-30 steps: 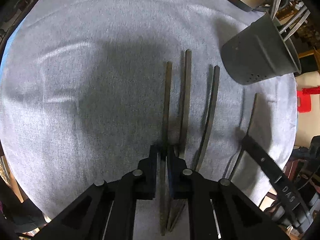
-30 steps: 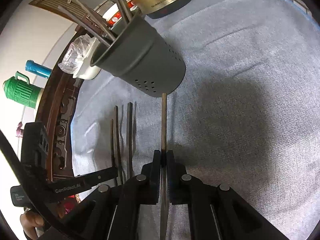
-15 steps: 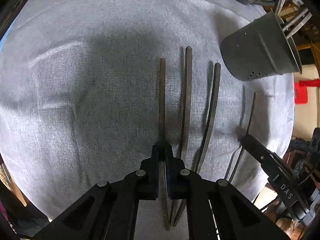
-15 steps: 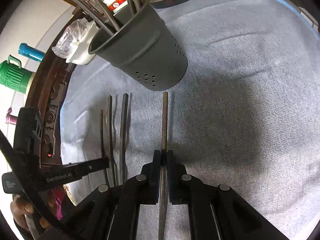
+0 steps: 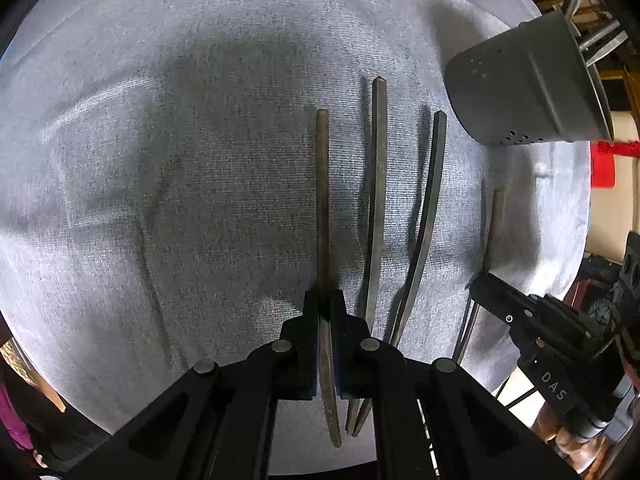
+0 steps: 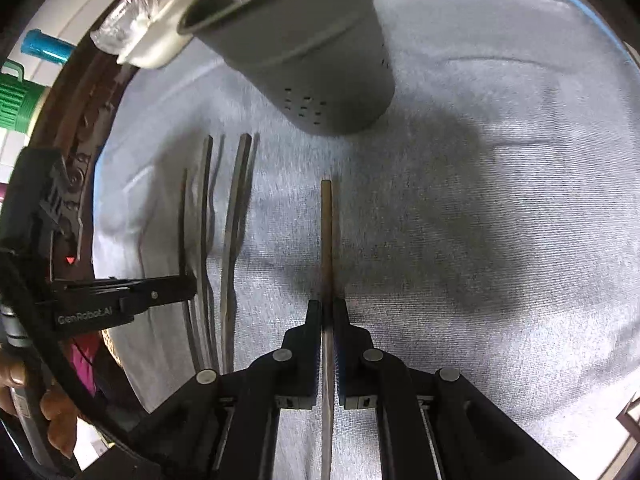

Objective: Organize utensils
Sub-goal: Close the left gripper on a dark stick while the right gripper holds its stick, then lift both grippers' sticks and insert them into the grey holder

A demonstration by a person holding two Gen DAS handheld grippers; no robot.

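My left gripper (image 5: 324,300) is shut on a dark chopstick (image 5: 322,200) and holds it above the grey cloth (image 5: 160,160). Two more dark chopsticks (image 5: 378,200) (image 5: 428,216) lie on the cloth just right of it. My right gripper (image 6: 327,308) is shut on another chopstick (image 6: 326,240), raised, its tip pointing toward the grey perforated utensil holder (image 6: 312,60). The holder (image 5: 524,92) stands at the upper right in the left wrist view, with utensils in it. The right gripper (image 5: 480,284) shows at the right edge there.
The left gripper (image 6: 188,286) shows at the left in the right wrist view, over the lying chopsticks (image 6: 236,216). A white dish with plastic wrap (image 6: 148,36) and a green jug (image 6: 16,100) stand beyond the cloth. The dark wooden table rim (image 6: 92,120) runs along the left.
Both grippers have risen with their chopsticks off the cloth. The right gripper has moved closer to the utensil holder, which now looms larger.
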